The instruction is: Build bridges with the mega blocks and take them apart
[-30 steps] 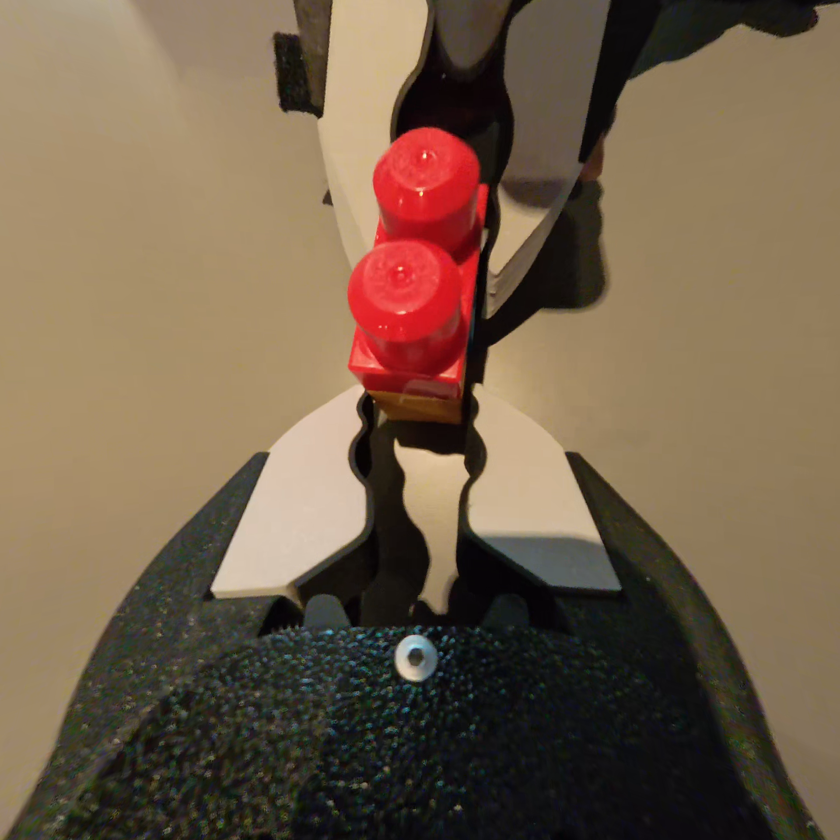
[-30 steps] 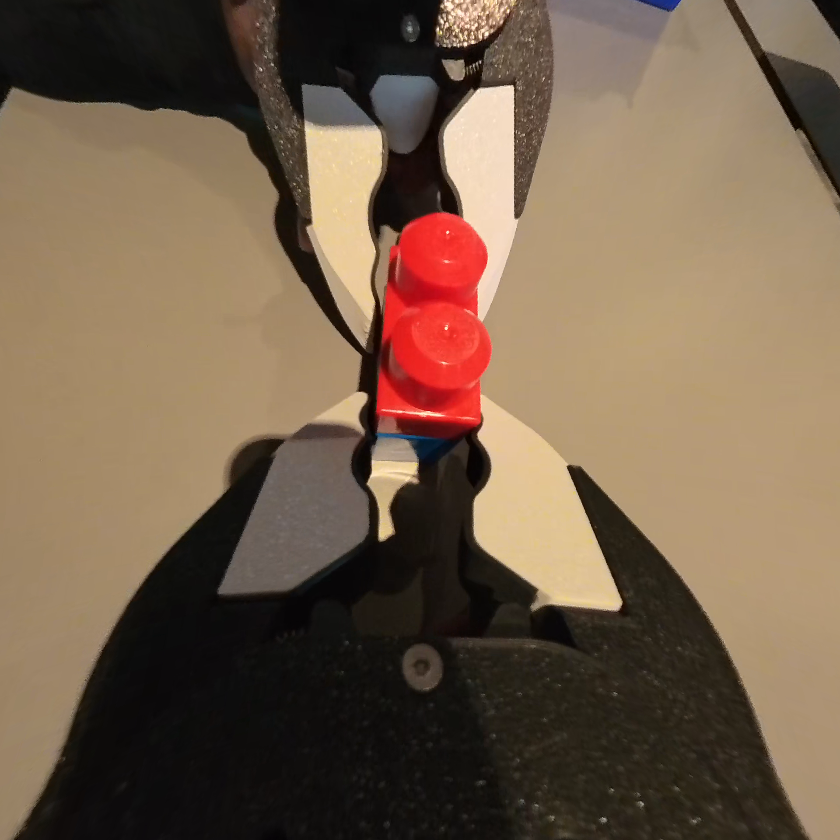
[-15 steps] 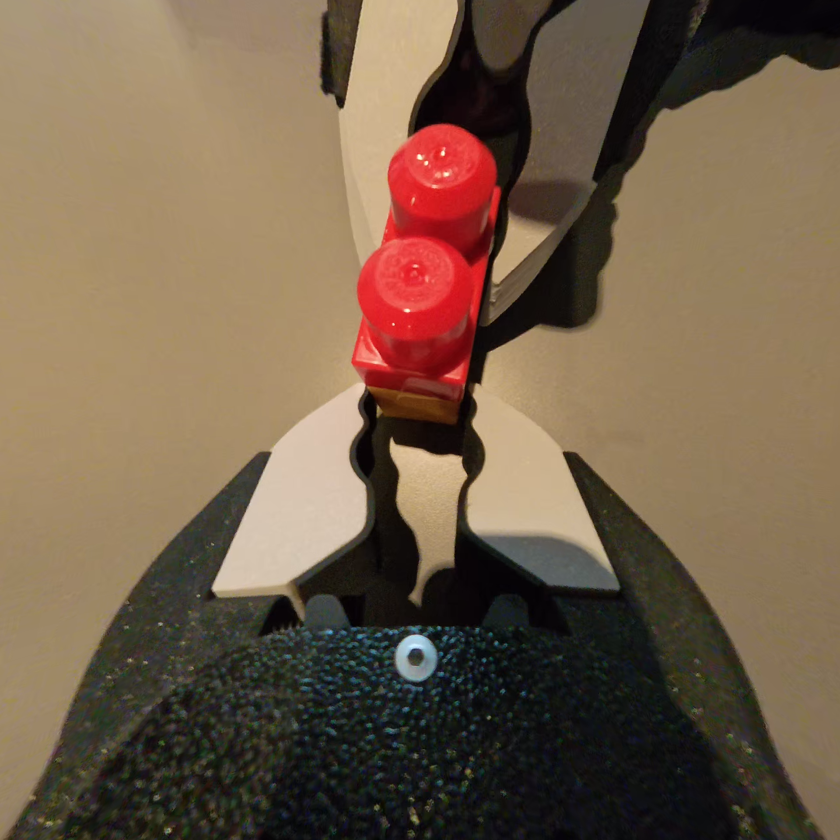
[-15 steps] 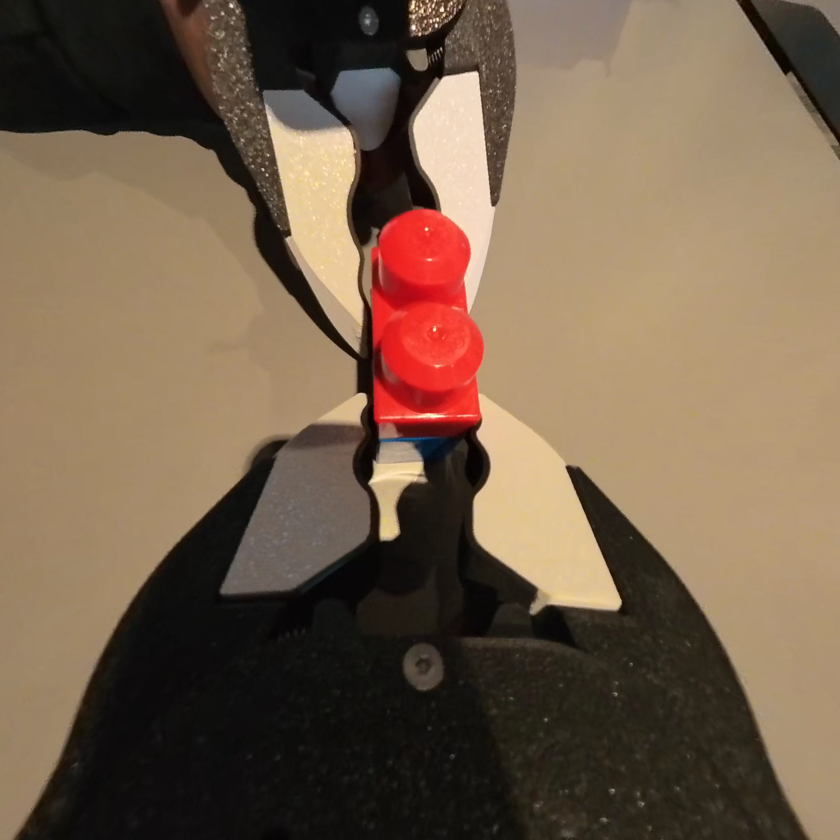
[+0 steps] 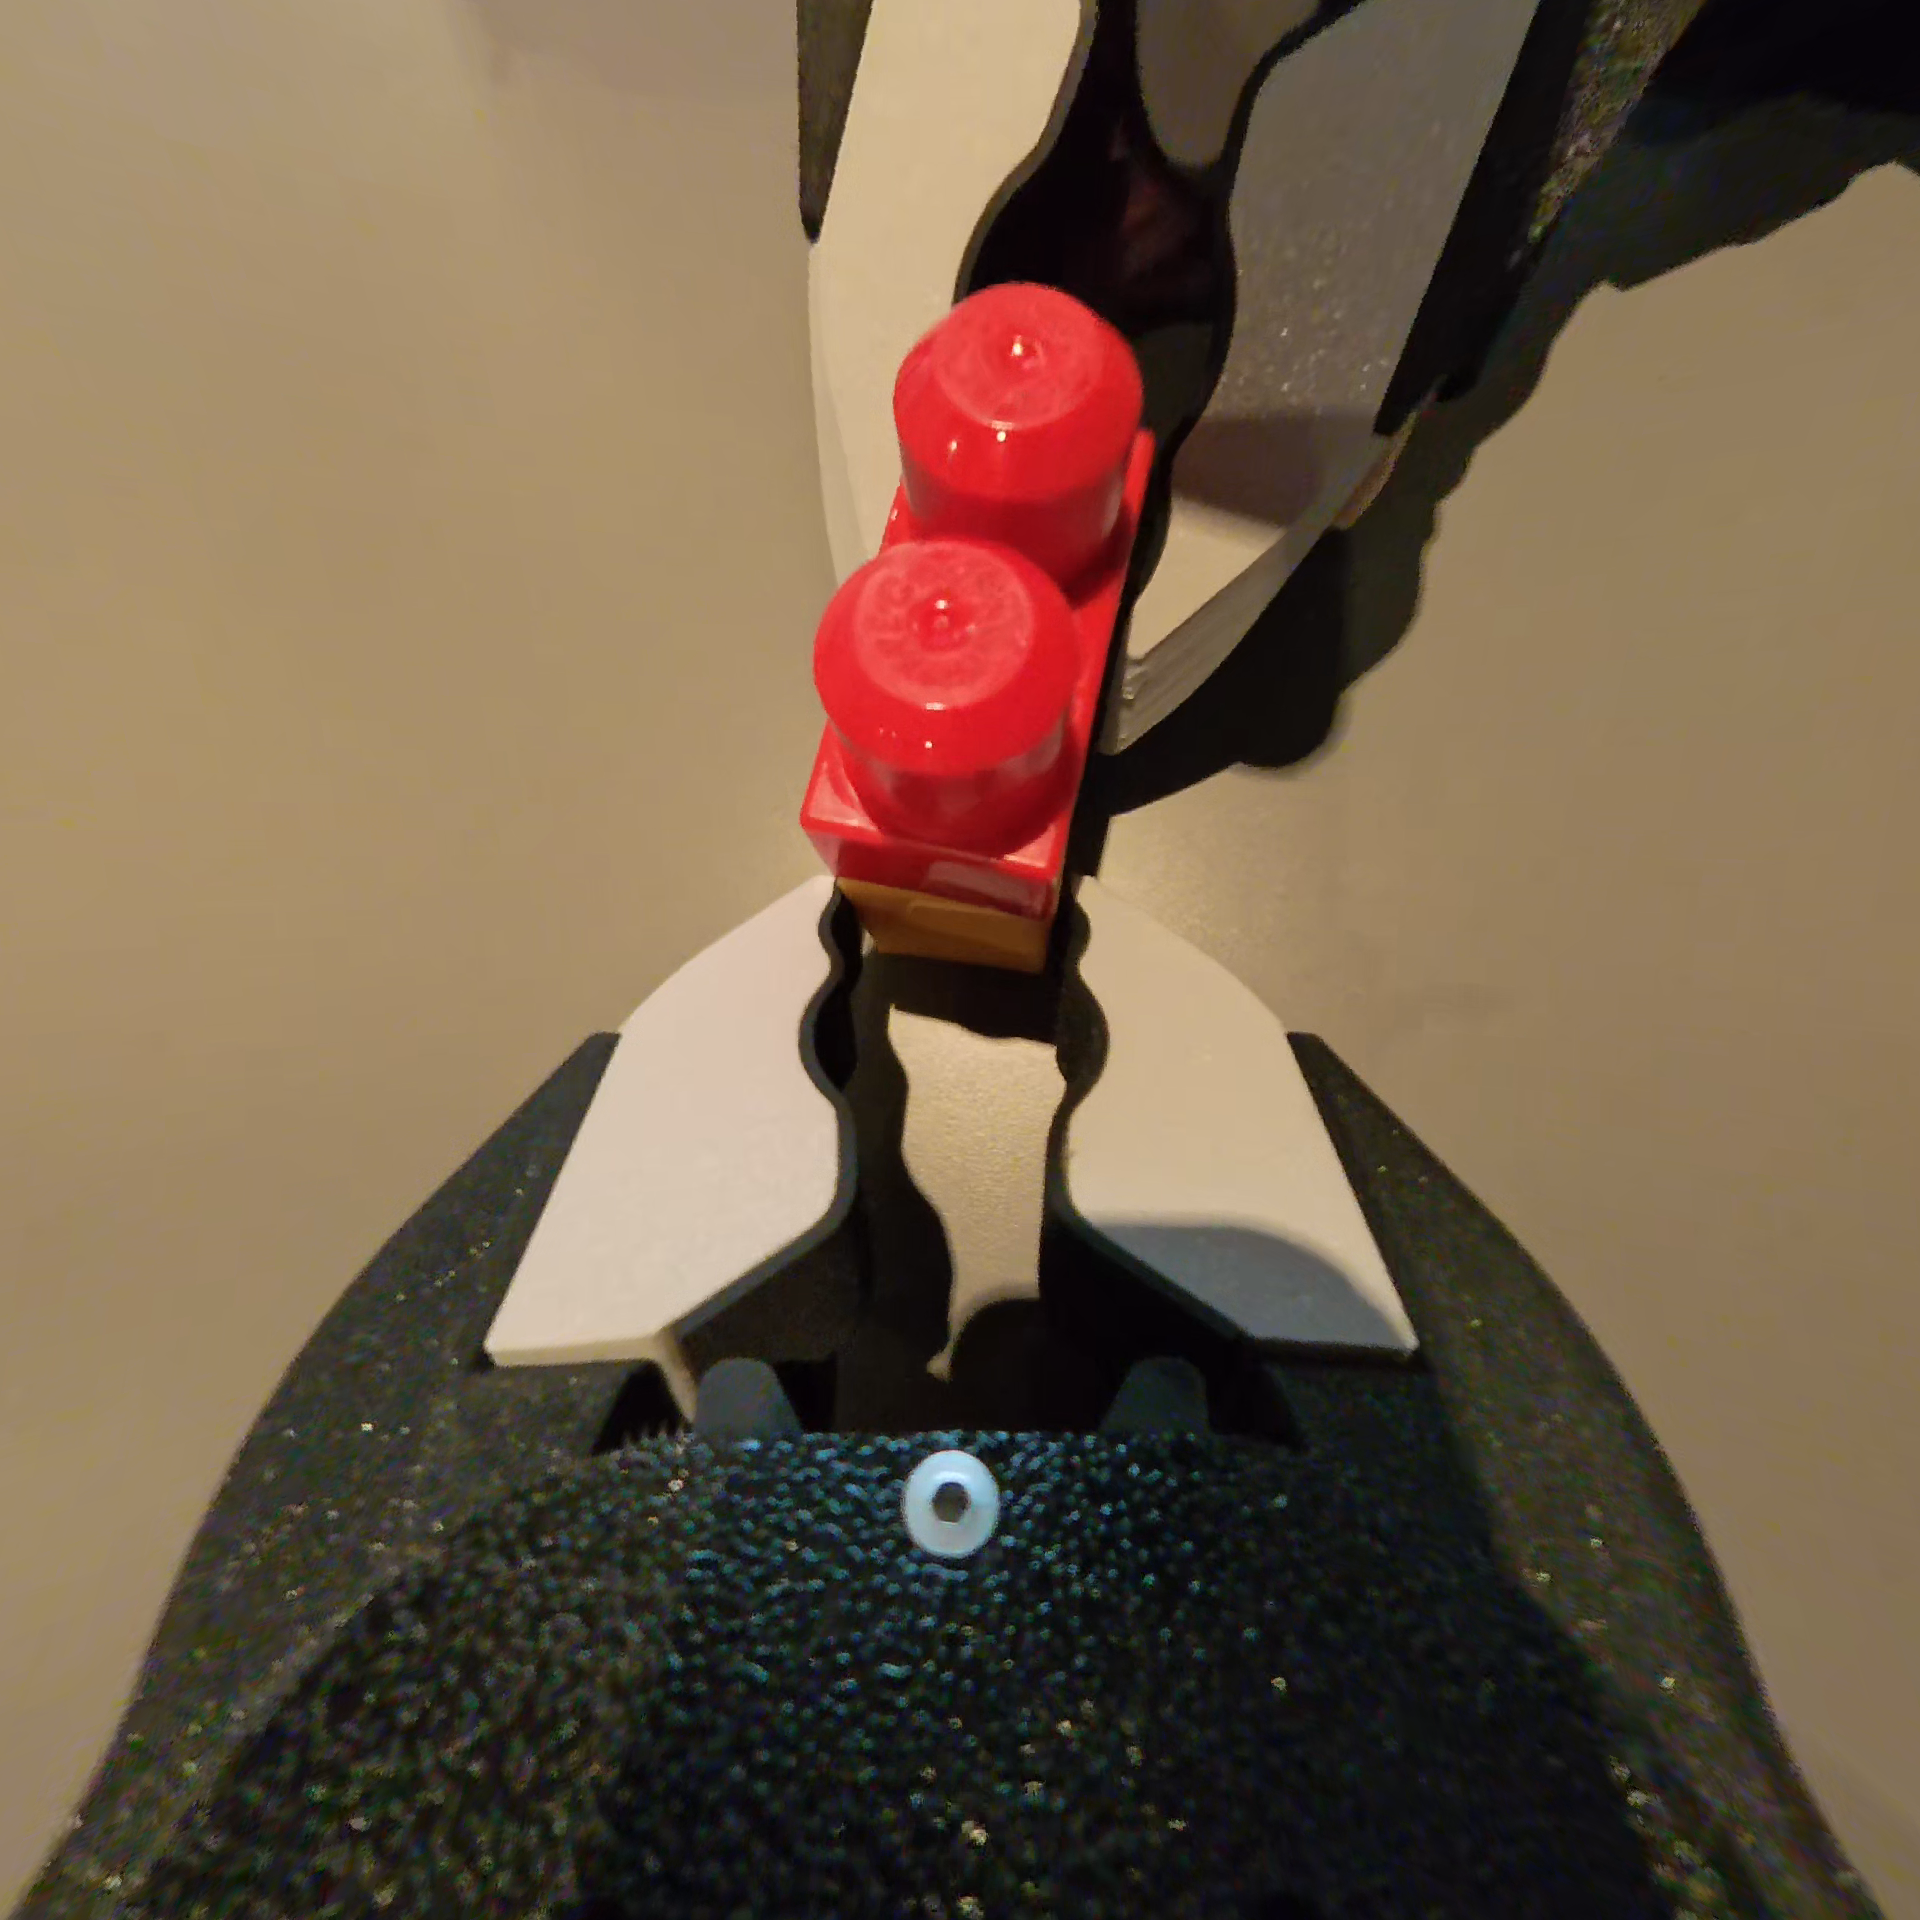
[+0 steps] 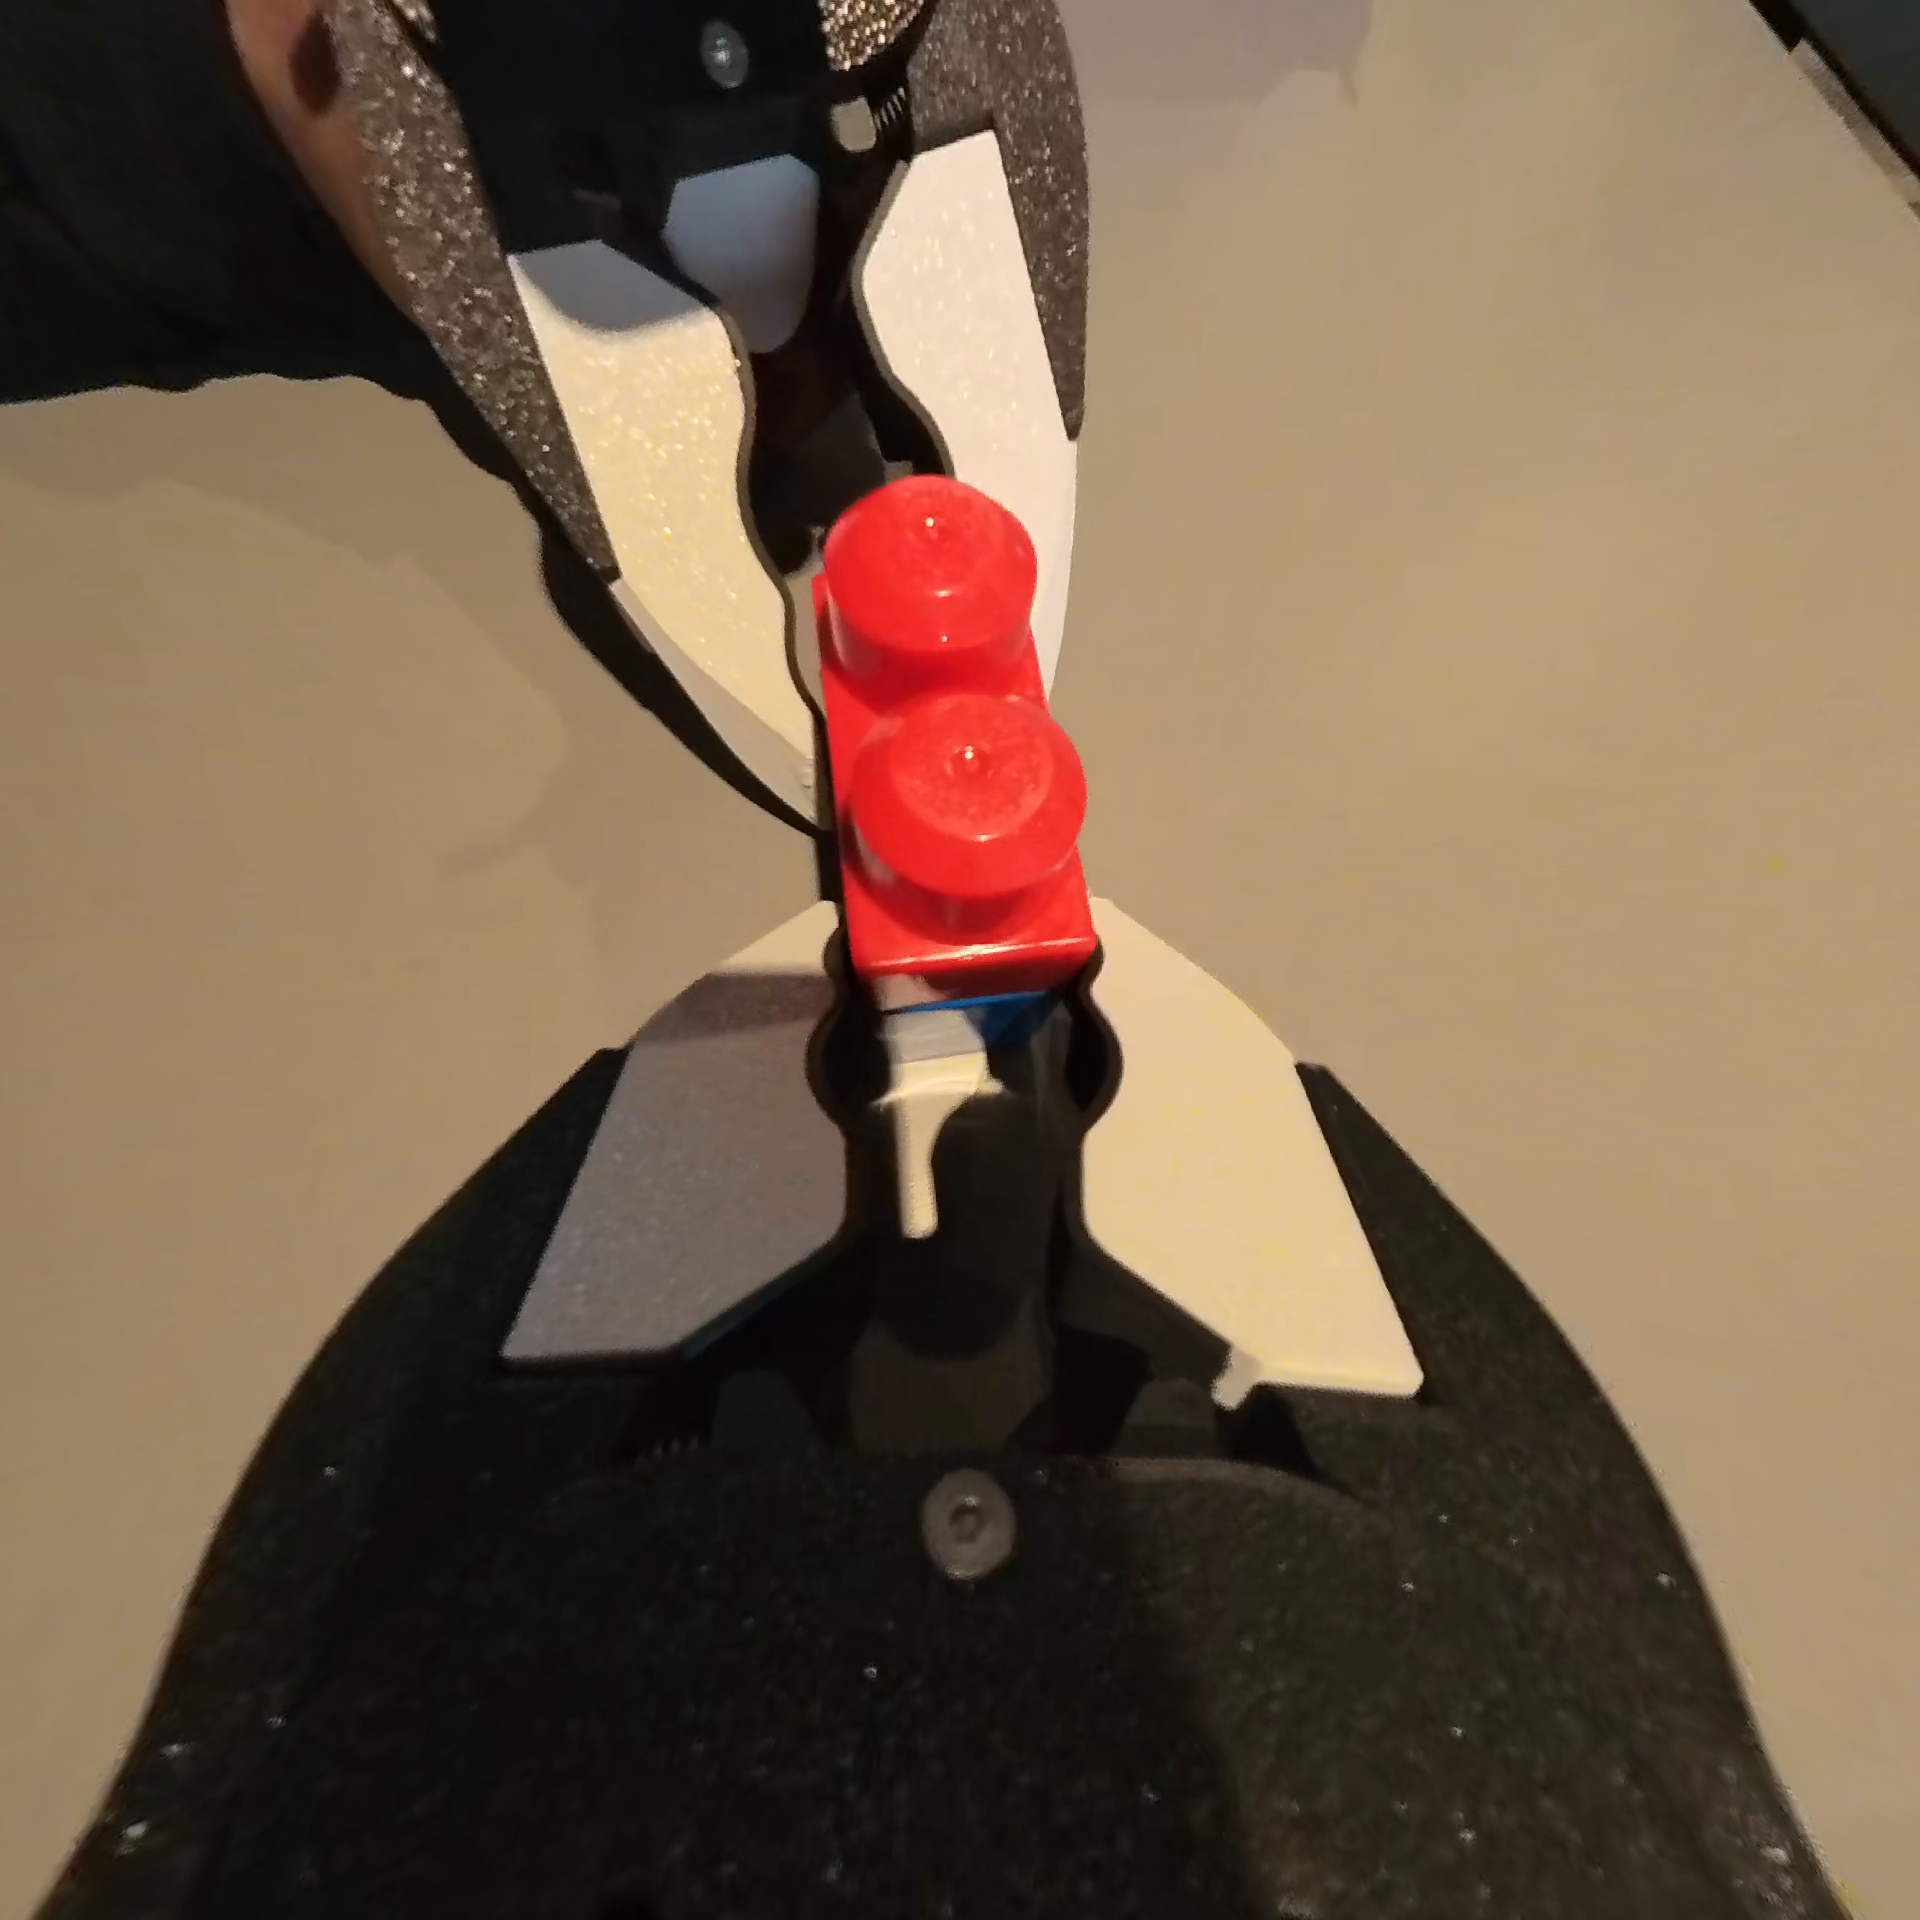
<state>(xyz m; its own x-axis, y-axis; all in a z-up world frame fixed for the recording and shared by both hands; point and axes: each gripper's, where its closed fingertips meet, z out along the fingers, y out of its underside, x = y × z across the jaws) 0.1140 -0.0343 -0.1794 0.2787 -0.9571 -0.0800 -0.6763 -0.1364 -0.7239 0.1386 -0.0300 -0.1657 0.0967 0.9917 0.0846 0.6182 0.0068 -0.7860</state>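
Now both tongs meet over the matte beige tabletop (image 5: 364, 727): left tongs (image 5: 951, 935) pinching a glossy red two-stud plastic block's (image 5: 966, 675) orange-brown base, right tongs (image 6: 961, 971) pinching its blue-based opposite end.

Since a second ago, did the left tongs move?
Yes. In the right wrist view the left tongs, shut on the yellow block, slid left, away from the dark strip at top right.
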